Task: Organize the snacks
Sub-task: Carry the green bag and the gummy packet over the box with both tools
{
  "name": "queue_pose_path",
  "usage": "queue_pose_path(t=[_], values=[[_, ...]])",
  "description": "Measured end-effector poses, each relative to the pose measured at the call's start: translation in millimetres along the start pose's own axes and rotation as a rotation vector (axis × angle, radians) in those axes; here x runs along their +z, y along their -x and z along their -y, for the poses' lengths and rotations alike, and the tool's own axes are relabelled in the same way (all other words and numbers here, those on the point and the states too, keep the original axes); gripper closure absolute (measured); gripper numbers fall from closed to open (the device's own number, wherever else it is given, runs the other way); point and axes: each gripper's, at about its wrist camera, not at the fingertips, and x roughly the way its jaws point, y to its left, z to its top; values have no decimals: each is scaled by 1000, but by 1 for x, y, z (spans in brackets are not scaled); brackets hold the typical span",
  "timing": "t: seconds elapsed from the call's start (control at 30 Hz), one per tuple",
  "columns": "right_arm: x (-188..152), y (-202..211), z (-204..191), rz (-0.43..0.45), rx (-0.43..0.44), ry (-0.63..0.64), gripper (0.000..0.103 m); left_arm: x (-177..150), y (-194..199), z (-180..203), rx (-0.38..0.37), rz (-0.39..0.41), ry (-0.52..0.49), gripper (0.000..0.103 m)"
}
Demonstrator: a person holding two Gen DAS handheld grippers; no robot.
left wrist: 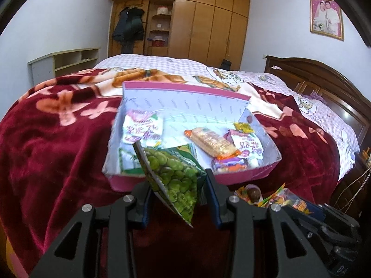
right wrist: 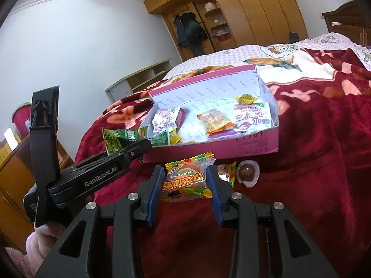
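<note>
Bed (left wrist: 58,125) with red blanket carries a pink shallow box (left wrist: 185,88), already part-filled with snacks. Left gripper (left wrist: 178,185) clamps a green pea packet (left wrist: 171,173), tilted, just over the box's near-left rim. Right gripper (right wrist: 185,180) straddles a burger gummy packet (right wrist: 187,180) lying near the box's front wall; jaws narrow, contact unclear. Chocolate ball (right wrist: 247,170) lies just right.
</note>
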Motion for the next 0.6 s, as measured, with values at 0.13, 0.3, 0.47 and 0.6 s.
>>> queue_pose_path(t=[0.13, 0.3, 0.47, 0.6], values=[[7, -2, 5, 0, -8, 2, 64, 9, -13, 4, -23, -11, -6, 62], [15, -6, 10, 3, -15, 2, 64, 16, -34, 8, -38, -36, -12, 62], [23, -12, 16, 2, -26, 3, 64, 21, -54, 13, -43, -51, -16, 62], [28, -17, 20, -1, -35, 7, 64, 24, -71, 14, -39, -65, -16, 62]])
